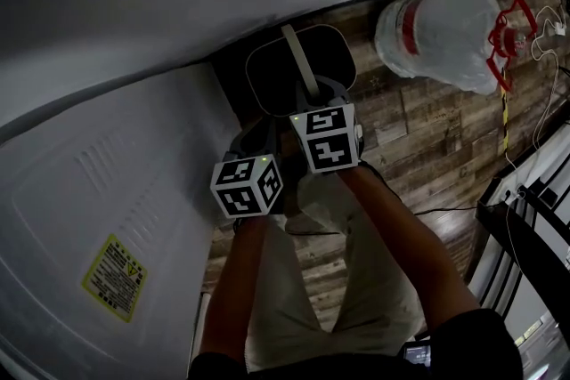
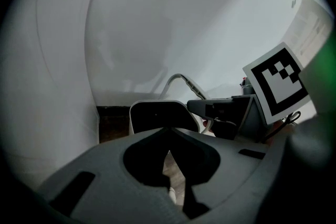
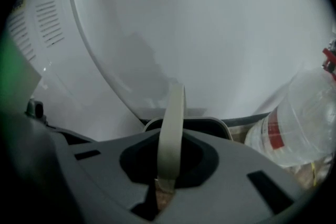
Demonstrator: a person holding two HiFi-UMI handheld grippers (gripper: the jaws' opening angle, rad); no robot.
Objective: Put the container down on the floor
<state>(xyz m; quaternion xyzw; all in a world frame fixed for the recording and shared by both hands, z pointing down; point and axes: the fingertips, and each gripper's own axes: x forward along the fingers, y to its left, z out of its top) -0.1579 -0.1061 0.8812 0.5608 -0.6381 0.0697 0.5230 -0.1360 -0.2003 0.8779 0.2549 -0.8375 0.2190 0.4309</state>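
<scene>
1. A dark wood-plank floor (image 1: 419, 147) ran alongside a large white appliance casing (image 1: 107, 191) that carried a yellow warning label (image 1: 116, 278).
2. Nearest the camera, the person's beige trousers (image 1: 374, 280) and both forearms pointed down toward the floor.
3. The left gripper (image 2: 169, 157) sat close beside the casing. Its jaws were drawn together with nothing between them.
4. Just past it, the right gripper (image 3: 164, 182) was clamped on the thin cream strap handle (image 3: 173, 123), which ran up and away from between its jaws.
5. The dark, round-cornered container with a pale rim (image 1: 267, 76) hung from that handle beyond the right gripper. It was low in the corner where the casing met the white wall behind. Whether its base touched the floor could not be made out.
6. Farther off to the right, a big clear plastic water bottle with a red label band (image 1: 441, 22) lay on the floor planks, apart from the container.
</scene>
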